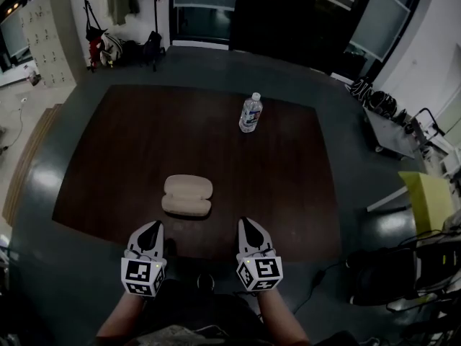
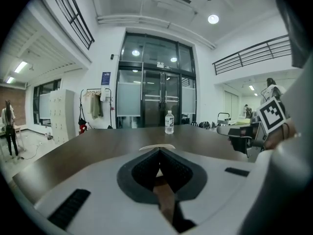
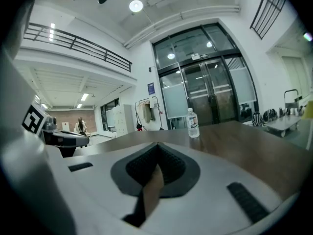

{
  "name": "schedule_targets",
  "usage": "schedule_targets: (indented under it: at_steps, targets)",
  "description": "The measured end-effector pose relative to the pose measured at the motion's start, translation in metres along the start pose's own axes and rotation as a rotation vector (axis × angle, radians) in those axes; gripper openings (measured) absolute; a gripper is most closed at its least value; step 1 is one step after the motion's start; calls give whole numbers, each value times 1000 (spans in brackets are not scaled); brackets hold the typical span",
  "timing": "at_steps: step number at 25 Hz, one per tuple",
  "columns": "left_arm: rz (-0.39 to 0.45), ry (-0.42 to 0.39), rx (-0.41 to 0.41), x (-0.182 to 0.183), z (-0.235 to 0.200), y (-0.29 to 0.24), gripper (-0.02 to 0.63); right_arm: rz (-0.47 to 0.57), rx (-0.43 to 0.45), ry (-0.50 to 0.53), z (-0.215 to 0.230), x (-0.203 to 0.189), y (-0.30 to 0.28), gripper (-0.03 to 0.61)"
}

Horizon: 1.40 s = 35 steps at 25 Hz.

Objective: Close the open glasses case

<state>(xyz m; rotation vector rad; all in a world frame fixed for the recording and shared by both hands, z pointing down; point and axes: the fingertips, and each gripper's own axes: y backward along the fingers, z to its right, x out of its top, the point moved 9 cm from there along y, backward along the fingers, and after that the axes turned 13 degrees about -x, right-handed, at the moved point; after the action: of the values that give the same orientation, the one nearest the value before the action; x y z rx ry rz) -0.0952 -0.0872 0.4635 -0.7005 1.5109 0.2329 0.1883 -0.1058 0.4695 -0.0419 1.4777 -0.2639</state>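
Though open, glasses case [image 1: 187, 194] beyond left tongs [image 1: 153, 226]

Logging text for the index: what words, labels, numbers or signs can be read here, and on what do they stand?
Water bottle label: too small to read.
Blue wall sign: blurred, unreadable.
Left gripper and right gripper cubes: square marker patterns only, no words.
Glasses case: no print visible.
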Motion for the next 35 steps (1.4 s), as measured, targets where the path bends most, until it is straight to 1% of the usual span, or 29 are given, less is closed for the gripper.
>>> schedule_targets:
  at_steps: [2, 4, 8, 11, 15, 19, 23, 29, 35]
  targets:
    - [-13, 2, 0, -1, -2, -7, 8, -9, 46, -29, 0, 0, -12, -11]
    - [-31, 12, -6, -2, -5, -12, 9, -23, 68, -53, -2, 2, -22, -11]
    - [-60, 18, -19, 0, -16, -20, 9, -58, 80, -24, -8, 3, -39, -11]
    - [-76, 33, -37, -2, -31, -32, 9, -74, 68, -10, -11, 2, -54, -11]
    - [-122, 64, -87, -13, -53, -55, 9, -107, 24, 1, -16, -2, -76, -11]
    - [-181, 35, -135, -22, -68, -81, 9, -125, -9, 12, -16, -1, -99, -11]
    - [-233, 41, -171, -30, -77, -96, 9, -127, -28, 8, -17, 1, -120, -11]
    - [-273, 52, -203, -41, -78, -102, 9, -150, -27, 7, -18, -3, -136, -11]
    - [-301, 73, -203, -53, -75, -97, 9, -191, 10, 14, -23, -9, -140, -11]
